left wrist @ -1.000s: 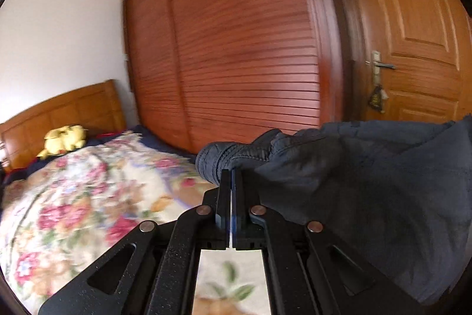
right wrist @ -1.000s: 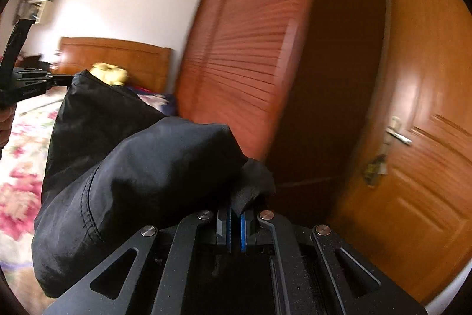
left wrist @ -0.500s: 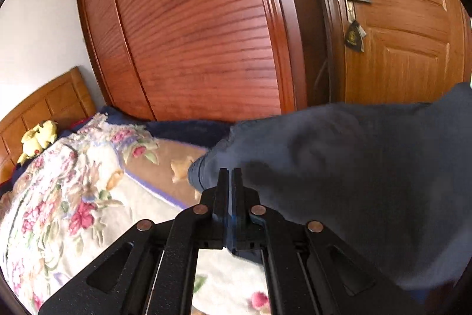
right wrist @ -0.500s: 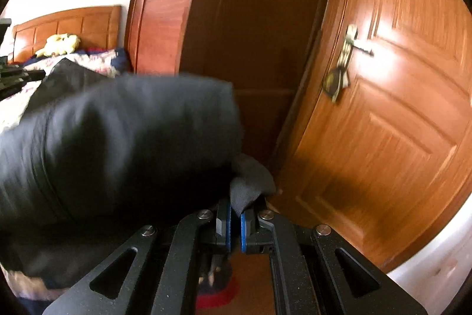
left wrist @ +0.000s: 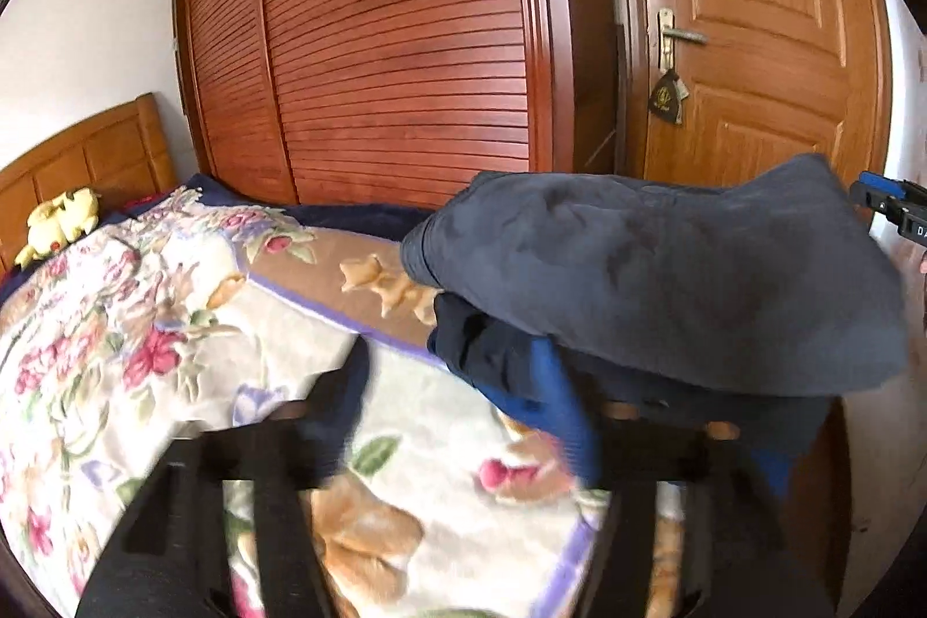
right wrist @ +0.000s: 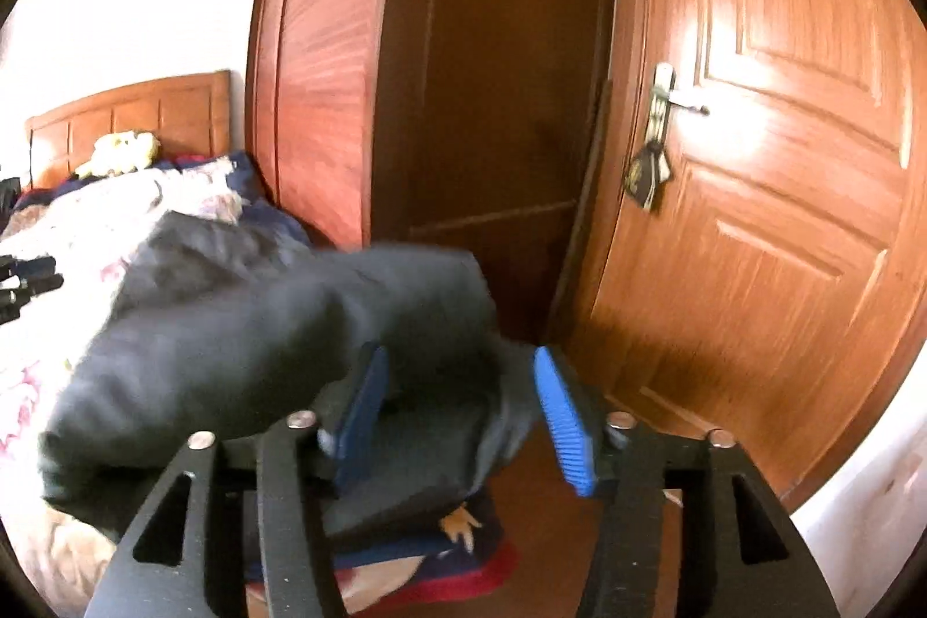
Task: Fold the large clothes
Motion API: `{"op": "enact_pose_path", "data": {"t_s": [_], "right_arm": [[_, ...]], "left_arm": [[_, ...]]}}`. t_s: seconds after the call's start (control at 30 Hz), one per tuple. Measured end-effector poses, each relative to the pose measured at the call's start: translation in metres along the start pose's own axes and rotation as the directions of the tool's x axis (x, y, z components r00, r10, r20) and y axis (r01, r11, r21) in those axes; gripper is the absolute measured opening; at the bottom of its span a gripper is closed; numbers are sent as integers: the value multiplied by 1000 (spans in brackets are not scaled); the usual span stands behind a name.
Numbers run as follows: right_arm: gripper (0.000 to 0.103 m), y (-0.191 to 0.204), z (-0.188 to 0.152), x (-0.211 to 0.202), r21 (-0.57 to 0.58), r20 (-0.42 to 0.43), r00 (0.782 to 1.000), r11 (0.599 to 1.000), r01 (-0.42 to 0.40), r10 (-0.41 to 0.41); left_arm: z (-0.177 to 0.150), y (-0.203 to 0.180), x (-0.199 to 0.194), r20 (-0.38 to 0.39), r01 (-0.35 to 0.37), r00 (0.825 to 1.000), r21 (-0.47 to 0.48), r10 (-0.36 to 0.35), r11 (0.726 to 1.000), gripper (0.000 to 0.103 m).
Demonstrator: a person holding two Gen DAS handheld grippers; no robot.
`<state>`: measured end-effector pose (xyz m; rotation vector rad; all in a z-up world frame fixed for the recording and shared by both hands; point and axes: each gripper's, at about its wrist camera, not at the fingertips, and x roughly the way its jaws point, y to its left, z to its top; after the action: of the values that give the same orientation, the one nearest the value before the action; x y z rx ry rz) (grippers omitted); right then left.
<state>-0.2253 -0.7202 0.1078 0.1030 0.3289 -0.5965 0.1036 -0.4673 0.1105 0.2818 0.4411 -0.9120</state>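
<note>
Your dark navy garment [left wrist: 654, 270] lies in a soft, rumpled heap at the foot corner of the bed [left wrist: 191, 328], filling the right centre of the left wrist frame; its top layer is matte, smooth woven cloth folded over a darker layer beneath. In the right wrist frame the same garment [right wrist: 243, 346] spreads across the lower left, blurred, with one limp flap hanging between your fingers.

Your left gripper [left wrist: 457, 421] has its fingers spread wide apart, holding nothing; they are motion-blurred, the right one overlapping the garment's lower edge in the frame. Your right gripper [right wrist: 463, 421] also has its fingers apart, blue ribbed pads [right wrist: 562, 427] showing, loose around the cloth rather than clamped.

The bed carries a plush floral blanket [left wrist: 116, 340] in cream, pink and tan. A yellow stuffed toy [left wrist: 58, 224] sits at the panelled wooden headboard, left edge. Behind stand a reddish louvred wardrobe [left wrist: 394, 39] and, at the right, a panelled wooden door [left wrist: 753, 10] with a metal handle.
</note>
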Motion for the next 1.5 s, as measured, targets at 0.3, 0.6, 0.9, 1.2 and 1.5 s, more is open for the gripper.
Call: {"op": "enact_pose_path", "data": {"t_s": [0.3, 0.6, 0.9, 1.2, 1.5], "right_arm": [[76, 58, -3, -62, -15, 47, 985, 986, -167, 167], [76, 132, -32, -82, -28, 17, 937, 937, -349, 349], [76, 240, -63, -97, -63, -18, 840, 838, -542, 542], [76, 334, -81, -104, -112, -67, 741, 733, -671, 668], [76, 404, -86, -79, -146, -82, 703, 689, -710, 707]], "left_arm": [[-36, 7, -62, 26, -41, 999, -5, 41, 999, 102], [-88, 29, -143, 21, -113, 993, -53, 114, 992, 103], [-158, 85, -218, -9, -305, 951, -181, 308, 935, 103], [-224, 157, -266, -52, -453, 888, -278, 458, 847, 103], [-268, 210, -291, -80, -534, 835, -358, 544, 766, 103]]}}
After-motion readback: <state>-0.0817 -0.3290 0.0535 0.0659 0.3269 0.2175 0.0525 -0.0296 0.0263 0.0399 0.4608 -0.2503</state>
